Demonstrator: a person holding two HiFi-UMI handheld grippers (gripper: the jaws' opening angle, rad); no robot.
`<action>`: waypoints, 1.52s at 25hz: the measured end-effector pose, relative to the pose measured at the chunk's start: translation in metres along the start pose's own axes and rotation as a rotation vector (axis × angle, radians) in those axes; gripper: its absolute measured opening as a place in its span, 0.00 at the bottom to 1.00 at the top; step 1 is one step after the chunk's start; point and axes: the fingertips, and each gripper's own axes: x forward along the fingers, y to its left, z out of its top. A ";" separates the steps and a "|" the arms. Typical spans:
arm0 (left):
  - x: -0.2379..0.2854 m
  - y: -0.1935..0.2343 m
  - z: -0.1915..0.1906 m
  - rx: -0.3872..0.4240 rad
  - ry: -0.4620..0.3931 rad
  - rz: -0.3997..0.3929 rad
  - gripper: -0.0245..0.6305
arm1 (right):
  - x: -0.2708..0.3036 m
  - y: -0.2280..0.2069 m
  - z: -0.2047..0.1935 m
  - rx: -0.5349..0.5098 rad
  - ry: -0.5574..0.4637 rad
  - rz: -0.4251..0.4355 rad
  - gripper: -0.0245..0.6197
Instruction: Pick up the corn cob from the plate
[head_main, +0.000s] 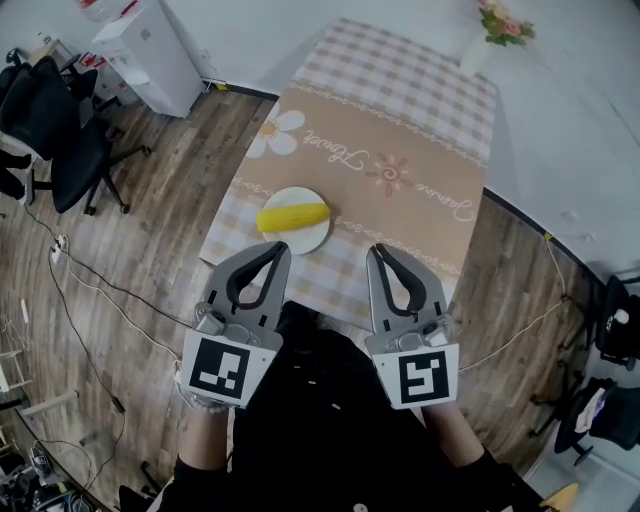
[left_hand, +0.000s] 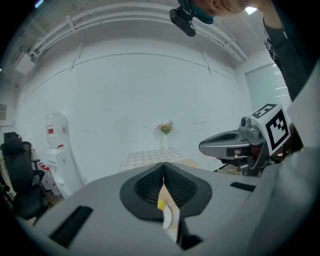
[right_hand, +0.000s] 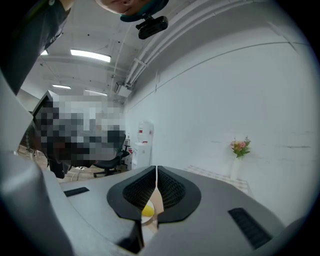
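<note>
A yellow corn cob (head_main: 292, 216) lies across a round white plate (head_main: 300, 239) near the front left of the table. My left gripper (head_main: 283, 247) is shut and empty, its tip just short of the plate's near rim. Shut and empty too, my right gripper (head_main: 374, 249) is beside it, to the right of the plate. In the left gripper view the shut jaws meet (left_hand: 163, 165), with a bit of corn cob (left_hand: 160, 204) and plate (left_hand: 168, 218) showing below them. The right gripper view shows the same corn cob (right_hand: 147, 211) under its shut jaws (right_hand: 157, 170).
The table has a checked cloth with a tan flowered runner (head_main: 400, 140). A vase of flowers (head_main: 497, 30) stands at its far right corner. Office chairs (head_main: 50, 130) and a water dispenser (head_main: 150, 50) stand to the left, and cables (head_main: 110, 290) lie on the wooden floor.
</note>
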 end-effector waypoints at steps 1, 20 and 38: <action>0.002 0.002 -0.002 0.003 0.006 -0.008 0.06 | 0.002 0.000 -0.001 0.003 0.006 -0.005 0.11; 0.052 0.048 -0.032 0.112 0.061 -0.180 0.06 | 0.047 0.002 -0.023 0.049 0.120 -0.093 0.11; 0.103 0.047 -0.139 0.238 0.369 -0.377 0.35 | 0.062 0.002 -0.044 0.074 0.200 -0.135 0.11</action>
